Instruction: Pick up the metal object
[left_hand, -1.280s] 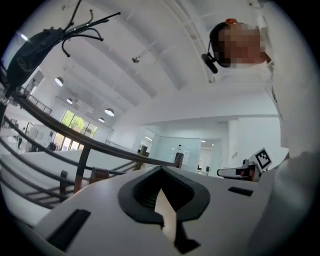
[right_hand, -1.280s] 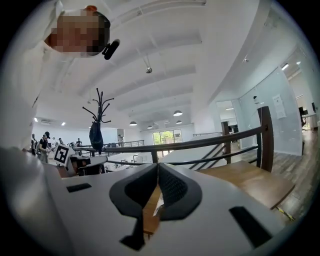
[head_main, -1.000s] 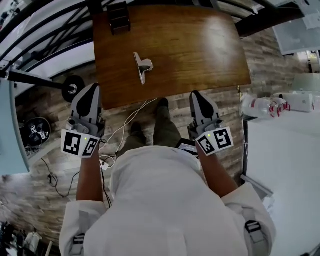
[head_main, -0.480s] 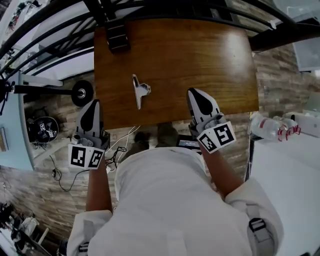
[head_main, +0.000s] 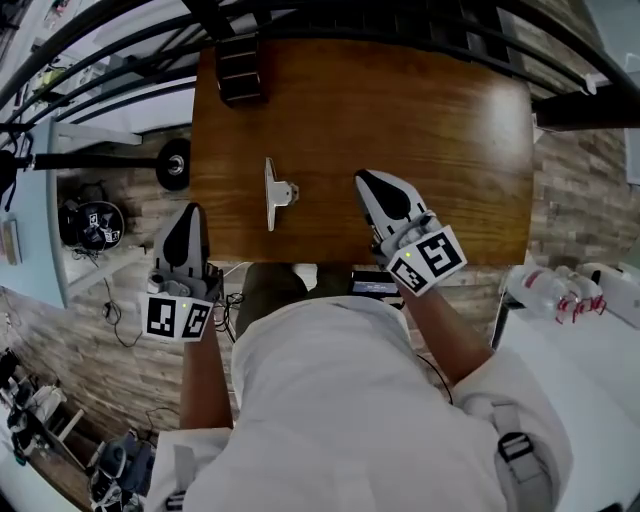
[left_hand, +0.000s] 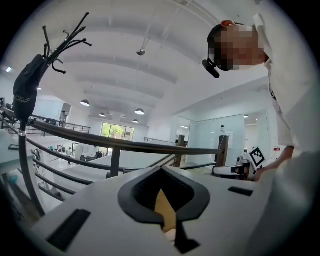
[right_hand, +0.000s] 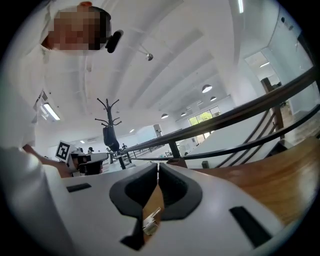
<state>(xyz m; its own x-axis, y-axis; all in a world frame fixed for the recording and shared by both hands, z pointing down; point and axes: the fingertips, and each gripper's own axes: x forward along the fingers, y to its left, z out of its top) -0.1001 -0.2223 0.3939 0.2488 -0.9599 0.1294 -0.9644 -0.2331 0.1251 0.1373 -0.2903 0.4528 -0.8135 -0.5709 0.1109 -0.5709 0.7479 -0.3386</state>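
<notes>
Surface (head_main: 400, 110) of brown wood lies ahead. Right gripper (head_main: 364, 180), jaws together and empty, hovers over its near edge. Left gripper (head_main: 189, 212), also closed, hangs off the near-left corner. Metal object (head_main: 272, 193) lies on the surface between them.

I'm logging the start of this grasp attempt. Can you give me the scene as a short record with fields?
metal object: lying on wooden table, untouched
right claw: shut, empty, over table, right of object
left claw: shut, empty, by table's near left corner
other: black object at table's far left
</notes>
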